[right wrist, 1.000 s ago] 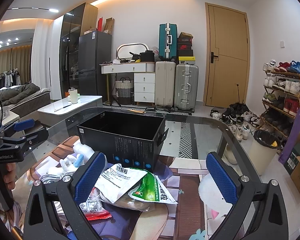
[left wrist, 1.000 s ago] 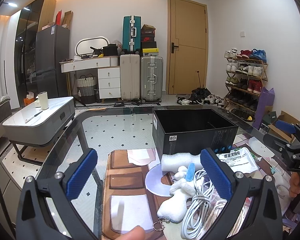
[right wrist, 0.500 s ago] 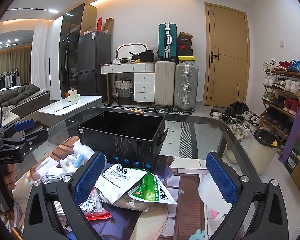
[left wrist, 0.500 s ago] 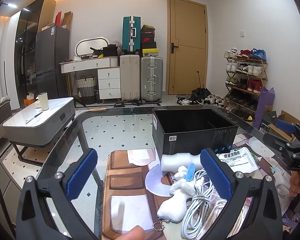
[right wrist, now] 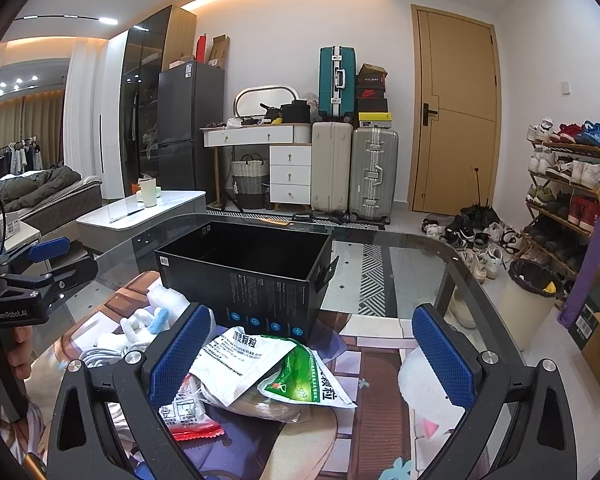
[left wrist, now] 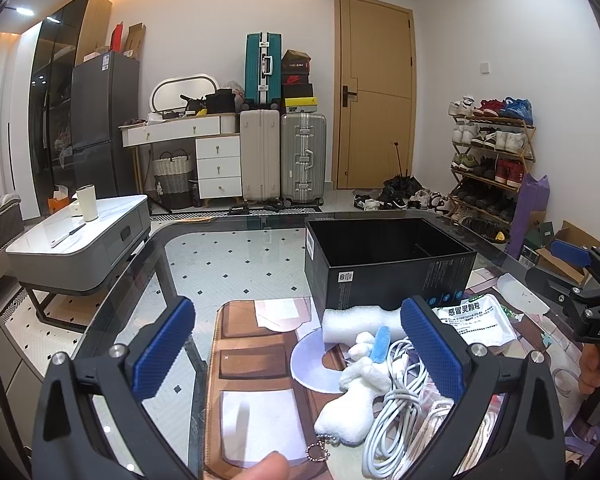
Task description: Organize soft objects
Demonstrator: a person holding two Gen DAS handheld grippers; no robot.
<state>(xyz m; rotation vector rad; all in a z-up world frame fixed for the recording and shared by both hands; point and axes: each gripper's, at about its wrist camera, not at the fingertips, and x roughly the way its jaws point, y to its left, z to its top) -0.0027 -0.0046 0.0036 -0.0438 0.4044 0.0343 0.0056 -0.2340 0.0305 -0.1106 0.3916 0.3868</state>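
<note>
An open-topped black box (left wrist: 388, 268) (right wrist: 252, 276) stands on the glass table (left wrist: 228, 264), its inside dark. Against its near wall lie a white foam roll (left wrist: 352, 322), a white plush toy (left wrist: 356, 396) (right wrist: 138, 324) with a blue ear, a coil of white cable (left wrist: 396, 412), and white and green sachet bags (right wrist: 260, 360) (left wrist: 476, 316). My left gripper (left wrist: 298, 346) is open just left of the plush, holding nothing. My right gripper (right wrist: 312, 354) is open over the sachet bags, also holding nothing. A red-edged packet (right wrist: 188, 420) lies under them.
A patterned mat (left wrist: 252, 360) covers the near part of the table. Each view shows the other gripper in a hand: the right gripper (left wrist: 580, 280) and the left gripper (right wrist: 32, 280). Beyond the table are a low white table (left wrist: 80, 236), suitcases (left wrist: 280, 156), a shoe rack (left wrist: 492, 156) and a bin (right wrist: 528, 300).
</note>
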